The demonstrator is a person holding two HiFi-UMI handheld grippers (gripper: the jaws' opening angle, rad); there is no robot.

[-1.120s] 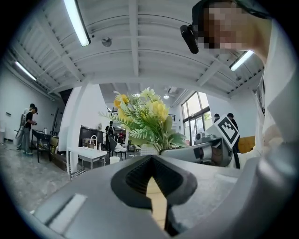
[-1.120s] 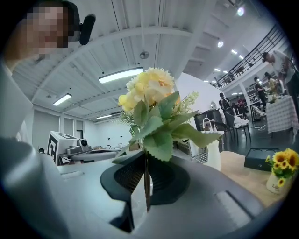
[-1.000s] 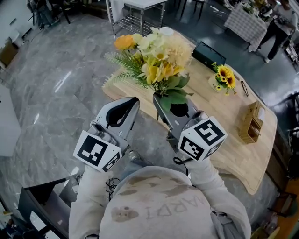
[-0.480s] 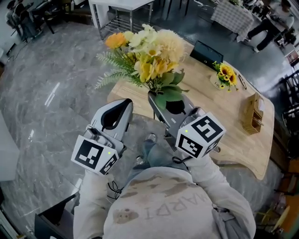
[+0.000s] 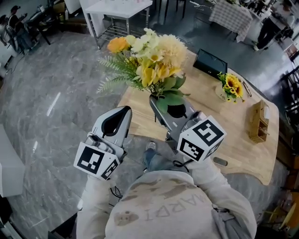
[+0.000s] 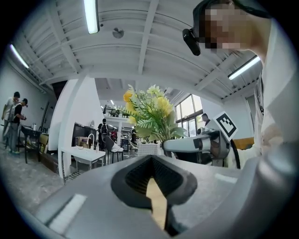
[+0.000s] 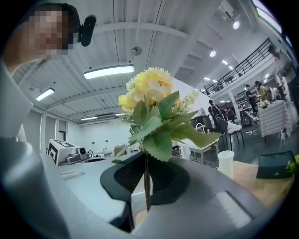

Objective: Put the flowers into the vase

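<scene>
A bouquet (image 5: pixel 149 63) of yellow, cream and orange flowers with green fern stands upright over the wooden table (image 5: pixel 243 144). My right gripper (image 5: pixel 158 101) is shut on its thin stem (image 7: pixel 146 179), with the leaves spreading just above the jaws. My left gripper (image 5: pixel 121 113) points up beside it, to the left, shut with nothing in it. In the left gripper view the bouquet (image 6: pixel 152 112) and the right gripper (image 6: pixel 196 144) show ahead. A white cup-like vessel (image 7: pixel 225 163) stands on the table in the right gripper view; the bouquet hides it in the head view.
A small pot of sunflowers (image 5: pixel 232 86), a black flat case (image 5: pixel 211 63) and a wooden box (image 5: pixel 258 122) sit on the table. A white metal table (image 5: pixel 117 11) stands on the grey floor beyond. People stand far off in the hall.
The head view has swung, so the table now lies further right and nearer. Both grippers keep their pose, and the bouquet stays held upright in the right one.
</scene>
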